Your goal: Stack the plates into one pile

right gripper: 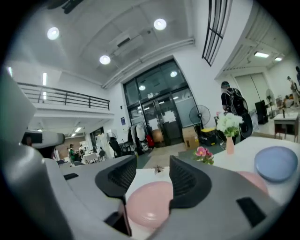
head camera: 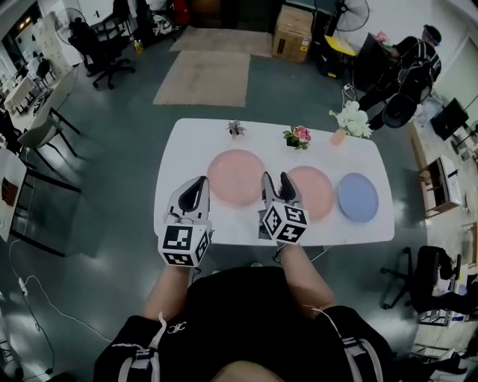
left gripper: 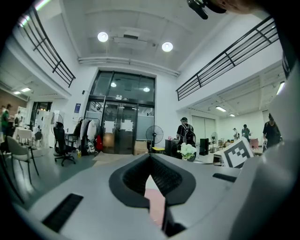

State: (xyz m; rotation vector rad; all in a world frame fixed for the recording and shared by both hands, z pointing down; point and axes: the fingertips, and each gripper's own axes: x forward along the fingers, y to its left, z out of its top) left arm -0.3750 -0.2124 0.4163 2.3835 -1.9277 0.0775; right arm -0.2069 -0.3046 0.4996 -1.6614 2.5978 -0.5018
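Pink round plate (head camera: 235, 177); second pink plate (head camera: 314, 190); blue plate (head camera: 358, 197).

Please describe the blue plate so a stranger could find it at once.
On the white table, three plates lie in a row. The blue plate is at the right end, beside a pink plate; it is the only blue one.

Open office hall, swivel chairs (head camera: 104, 46), standing fan (head camera: 352, 12), mezzanine railings (left gripper: 226, 60)

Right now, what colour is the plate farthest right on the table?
The plate is blue, clearest in head view.
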